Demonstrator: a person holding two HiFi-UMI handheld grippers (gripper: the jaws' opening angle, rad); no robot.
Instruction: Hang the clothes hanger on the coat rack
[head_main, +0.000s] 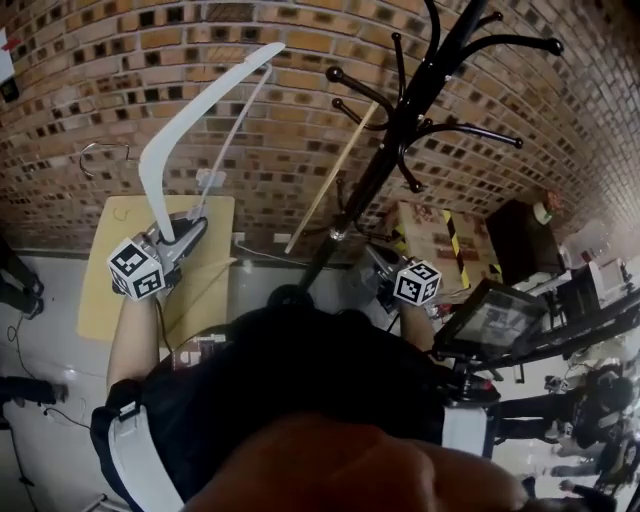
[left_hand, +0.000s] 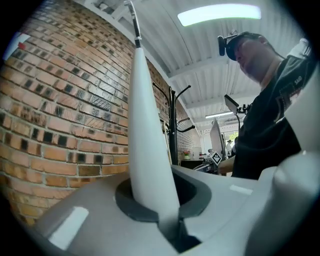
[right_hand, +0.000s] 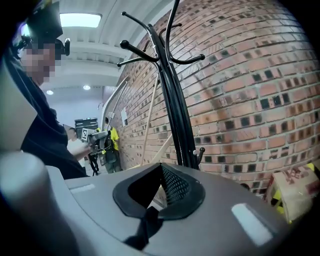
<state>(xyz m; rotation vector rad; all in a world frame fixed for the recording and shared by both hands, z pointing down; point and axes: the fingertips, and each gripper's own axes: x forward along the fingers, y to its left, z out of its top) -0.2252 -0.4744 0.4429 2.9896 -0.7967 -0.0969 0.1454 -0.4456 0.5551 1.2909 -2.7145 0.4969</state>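
Observation:
The white plastic clothes hanger (head_main: 185, 130) rises up and to the right in front of the brick wall. My left gripper (head_main: 178, 236) is shut on its lower arm end. In the left gripper view the hanger (left_hand: 146, 125) stands up from between the jaws, with its metal hook (left_hand: 133, 20) at the top. The black coat rack (head_main: 400, 130) stands to the right, its curved pegs spread at the top; the hanger is clear of them. My right gripper (head_main: 380, 262) is low beside the rack's pole (right_hand: 177, 110). Its jaws (right_hand: 159, 187) are together with nothing between them.
A small wooden table (head_main: 105, 290) stands by the wall under my left gripper. A wooden stick (head_main: 335, 175) leans on the wall beside the rack. A taped cardboard box (head_main: 430, 235) and a dark screen (head_main: 490, 320) are at the right. A wire hanger (head_main: 100, 155) hangs on the wall.

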